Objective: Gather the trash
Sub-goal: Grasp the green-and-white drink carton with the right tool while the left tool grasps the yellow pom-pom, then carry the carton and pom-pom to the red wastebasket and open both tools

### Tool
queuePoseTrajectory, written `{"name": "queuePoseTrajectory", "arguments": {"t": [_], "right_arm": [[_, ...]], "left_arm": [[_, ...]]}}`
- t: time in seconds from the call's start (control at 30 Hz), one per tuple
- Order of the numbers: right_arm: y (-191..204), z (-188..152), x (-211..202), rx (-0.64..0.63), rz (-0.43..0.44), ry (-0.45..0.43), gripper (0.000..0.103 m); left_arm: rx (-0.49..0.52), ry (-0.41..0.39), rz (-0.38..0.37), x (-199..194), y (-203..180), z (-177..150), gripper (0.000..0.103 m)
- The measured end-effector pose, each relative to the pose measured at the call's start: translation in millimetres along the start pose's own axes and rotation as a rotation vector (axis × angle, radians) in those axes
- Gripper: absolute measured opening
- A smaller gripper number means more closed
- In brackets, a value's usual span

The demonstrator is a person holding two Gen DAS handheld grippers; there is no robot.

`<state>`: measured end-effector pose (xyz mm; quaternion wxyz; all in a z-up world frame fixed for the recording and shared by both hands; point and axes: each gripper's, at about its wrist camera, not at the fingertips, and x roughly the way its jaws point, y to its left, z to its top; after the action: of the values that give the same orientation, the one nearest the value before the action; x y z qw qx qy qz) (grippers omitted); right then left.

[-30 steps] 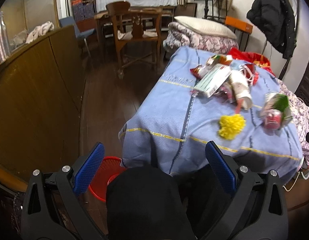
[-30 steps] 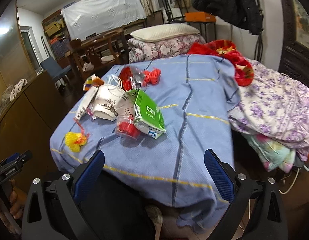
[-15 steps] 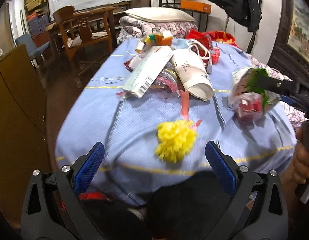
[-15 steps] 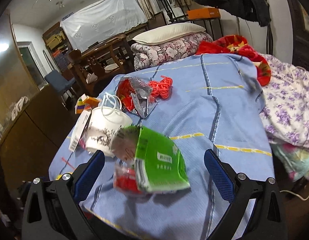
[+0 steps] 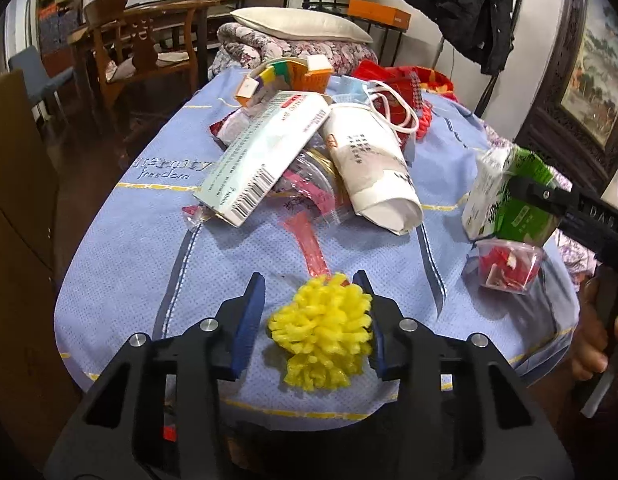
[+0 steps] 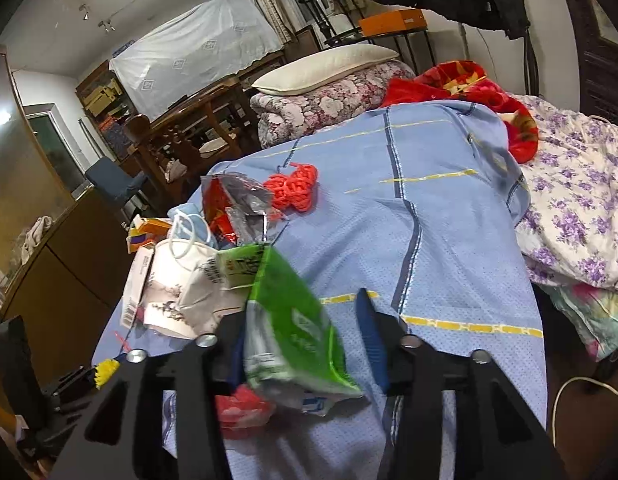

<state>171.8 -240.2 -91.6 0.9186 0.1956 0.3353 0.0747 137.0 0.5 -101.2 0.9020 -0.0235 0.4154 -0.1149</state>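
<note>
A yellow pompom point(image 5: 321, 332) lies on the near edge of the blue tablecloth point(image 5: 129, 260). My left gripper point(image 5: 309, 280) straddles it with its jaws closing, and the pads meet the fluff. A green and white packet point(image 6: 293, 320) is tipped up over a clear cup of red scraps point(image 5: 509, 268). My right gripper point(image 6: 301, 320) is closing around the packet. Its left pad touches the packet; a gap shows at the right pad. Further back lie a barcoded box point(image 5: 265, 160), a white paper bag point(image 5: 373, 176), a face mask point(image 6: 189, 224) and a foil wrapper point(image 6: 237, 204).
A wooden cabinet point(image 5: 17, 200) stands left of the table, with a wooden chair point(image 5: 141, 52) beyond it. Folded quilts and a pillow point(image 6: 325, 68) lie behind, and floral bedding point(image 6: 581, 200) lies to the right. A person's hand point(image 5: 589, 344) holds the right gripper's handle.
Both grippers moved in low over the table and their jaws narrowed from wide open, the left around the pompom, the right around the green packet, which has tipped up.
</note>
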Motion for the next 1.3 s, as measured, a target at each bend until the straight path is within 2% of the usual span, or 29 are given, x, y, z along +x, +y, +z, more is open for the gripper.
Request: {"name": "queuePoseTrajectory", "arguments": {"t": [0.03,0.07,0.13,0.23,0.43,0.5,0.57,0.63,0.7,0.77,0.87,0.97,1.03,1.1,1.13,1.3], "right_arm": [[0,0,2,0.002,0.01,0.002,0.048],[1,0,2,0.001,0.019,0.001,0.031],[4,1,-2,-0.009,0.017,-0.029,0.028],[5,8,-14,-0.002,0.014,-0.087,0.028],[12,32,-29,-0.011,0.008,-0.142,0.028],[19,33,-28,-0.021,0.008,-0.147,0.028],[25,28,-28,-0.012,0.025,-0.144,0.028],[33,21,-31,-0.025,0.045,-0.144,0.028],[41,16,-36,-0.061,0.038,-0.149,0.028],[49,12,-44,-0.092,0.048,-0.164,0.028],[53,11,-50,-0.092,0.067,-0.164,0.028],[50,7,-55,-0.076,0.075,-0.164,0.028],[48,4,-56,-0.067,0.074,-0.155,0.028],[46,1,-57,-0.067,0.071,-0.146,0.028],[47,1,-57,-0.069,0.07,-0.146,0.028],[64,-2,-65,-0.092,0.114,-0.149,0.028]], "left_arm": [[-0.012,0.0,-0.008,-1,3,1,0.043],[-0.027,-0.002,-0.015,-2,7,3,0.042],[-0.055,-0.013,-0.017,-8,16,9,0.039],[-0.083,-0.033,-0.009,-20,30,16,0.038],[-0.178,-0.074,0.012,-48,71,22,0.036],[-0.214,-0.079,-0.03,-47,72,17,0.037],[-0.221,-0.064,-0.031,-46,59,9,0.037],[-0.191,-0.099,-0.078,-59,51,-1,0.047],[-0.13,-0.12,-0.025,-70,40,-8,0.057],[-0.118,-0.109,-0.024,-69,40,-13,0.058],[-0.137,-0.03,-0.025,-47,42,-22,0.058],[-0.096,-0.003,-0.055,-29,34,-25,0.06],[-0.099,-0.004,-0.062,-25,33,-22,0.056],[-0.113,-0.016,-0.089,-28,35,-16,0.037],[-0.118,-0.025,-0.094,-32,37,-13,0.033],[-0.164,-0.067,-0.047,-64,69,-9,0.029]]}}
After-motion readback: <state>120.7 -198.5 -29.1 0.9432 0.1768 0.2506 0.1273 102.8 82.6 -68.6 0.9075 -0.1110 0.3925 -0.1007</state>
